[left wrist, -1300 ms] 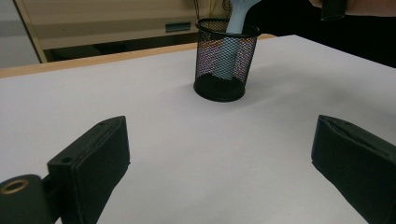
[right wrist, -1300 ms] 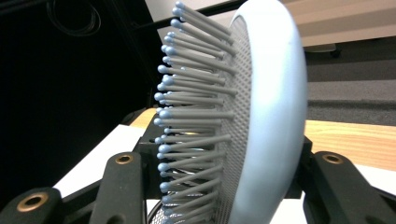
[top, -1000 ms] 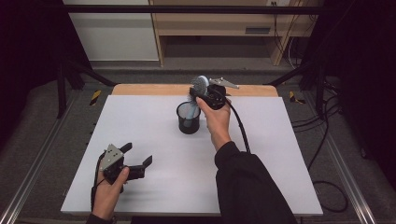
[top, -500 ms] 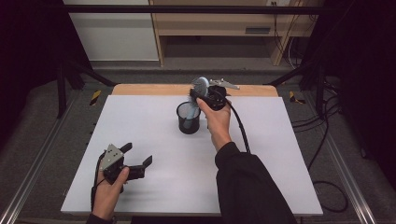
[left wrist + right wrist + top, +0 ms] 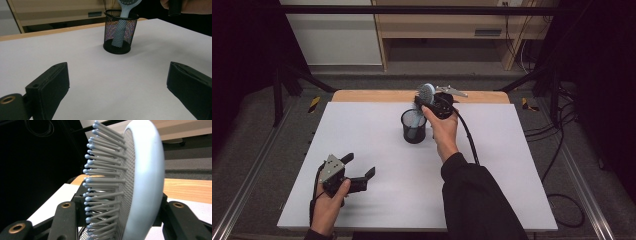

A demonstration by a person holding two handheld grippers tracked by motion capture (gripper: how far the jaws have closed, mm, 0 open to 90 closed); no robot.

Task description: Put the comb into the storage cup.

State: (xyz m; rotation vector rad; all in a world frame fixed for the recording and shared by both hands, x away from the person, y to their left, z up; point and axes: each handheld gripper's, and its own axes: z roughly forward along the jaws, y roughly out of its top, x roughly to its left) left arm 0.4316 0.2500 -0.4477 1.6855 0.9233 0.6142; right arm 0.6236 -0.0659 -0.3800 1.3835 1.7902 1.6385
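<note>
A black mesh cup (image 5: pixel 414 131) stands upright at the far middle of the white table top (image 5: pixel 362 125). A pale blue hairbrush (image 5: pixel 427 92) stands in it, handle down inside the mesh and bristled head above the rim. My right gripper (image 5: pixel 424 98) is shut on that head; in the right gripper view the hairbrush (image 5: pixel 142 177) sits between the two black jaws, bristles toward the left one. My left gripper (image 5: pixel 360 165) rests open near the front left of the table, nothing between its jaws. In the left gripper view (image 5: pixel 117 82) it faces the cup (image 5: pixel 120 32) and the brush (image 5: pixel 125 6).
A wooden strip (image 5: pixel 377 95) edges the far side of the table, with a pale wooden shelf unit (image 5: pixel 447 30) beyond it. Metal rails (image 5: pixel 242 200) run along both sides. The right gripper's cable (image 5: pixel 469 140) trails back across the table over the sleeve.
</note>
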